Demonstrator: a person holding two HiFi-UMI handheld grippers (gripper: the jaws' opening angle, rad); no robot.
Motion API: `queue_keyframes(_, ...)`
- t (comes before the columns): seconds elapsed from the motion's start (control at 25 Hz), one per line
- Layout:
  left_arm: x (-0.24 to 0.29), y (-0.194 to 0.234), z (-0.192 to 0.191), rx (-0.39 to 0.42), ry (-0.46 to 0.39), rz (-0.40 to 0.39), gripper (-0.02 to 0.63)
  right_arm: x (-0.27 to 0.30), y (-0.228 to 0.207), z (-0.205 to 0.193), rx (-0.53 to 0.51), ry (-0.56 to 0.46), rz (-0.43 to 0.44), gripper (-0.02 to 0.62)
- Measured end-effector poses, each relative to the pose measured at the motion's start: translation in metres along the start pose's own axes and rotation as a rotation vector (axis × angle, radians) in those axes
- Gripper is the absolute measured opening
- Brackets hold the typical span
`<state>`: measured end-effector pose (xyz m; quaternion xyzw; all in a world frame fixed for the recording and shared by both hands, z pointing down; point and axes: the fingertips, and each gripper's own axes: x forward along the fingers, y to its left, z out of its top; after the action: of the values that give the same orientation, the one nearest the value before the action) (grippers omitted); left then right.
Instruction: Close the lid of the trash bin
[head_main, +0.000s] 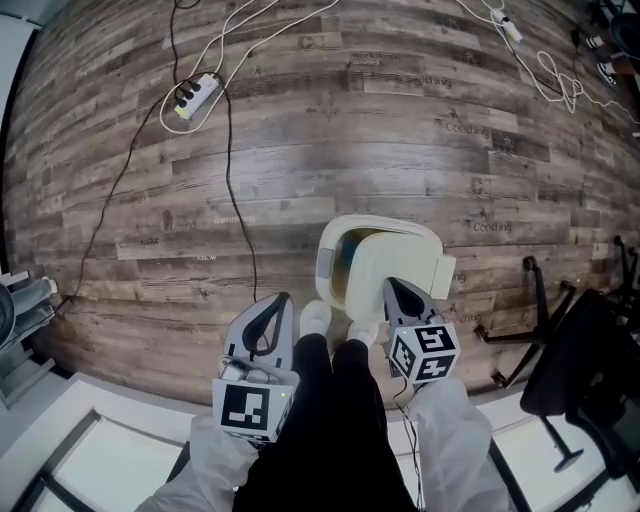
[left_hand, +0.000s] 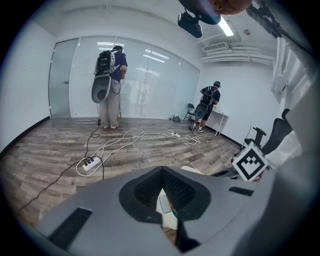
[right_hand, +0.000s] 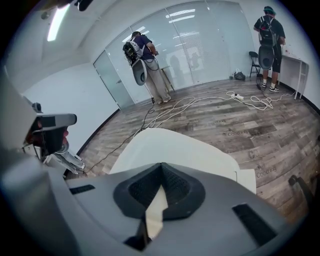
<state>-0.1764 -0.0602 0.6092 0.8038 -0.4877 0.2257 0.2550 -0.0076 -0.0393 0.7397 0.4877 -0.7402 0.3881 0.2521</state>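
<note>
The cream plastic trash bin (head_main: 326, 262) stands on the wood-plank floor (head_main: 400, 130), just ahead of the person's white shoes (head_main: 314, 318), with its lid (head_main: 408, 268) tilted partly open. The right gripper (head_main: 390, 286) is over the lid, tips pressed together and empty. The left gripper (head_main: 284, 298), also pressed together and empty, is beside the bin. A black cable (head_main: 235, 200) runs near the bin's left side, and 1 black chair (head_main: 585, 360) stands to its right.

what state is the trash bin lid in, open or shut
Open, partway. In the head view the lid tilts up off the trash bin, leaving a gap that shows its inside.
</note>
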Motion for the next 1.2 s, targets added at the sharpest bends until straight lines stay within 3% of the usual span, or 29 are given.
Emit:
queue_keyframes(0.4,-0.006,0.016,-0.013,-0.033,0.009,0.032,0.005,0.032,0.006,-0.015,-0.094,0.07,0.001,0.023)
queue_keyframes(1.2,-0.007,0.038,-0.028,-0.067,0.021,0.062,0.005,0.069,0.003,-0.037,-0.139,0.162,-0.005,0.023)
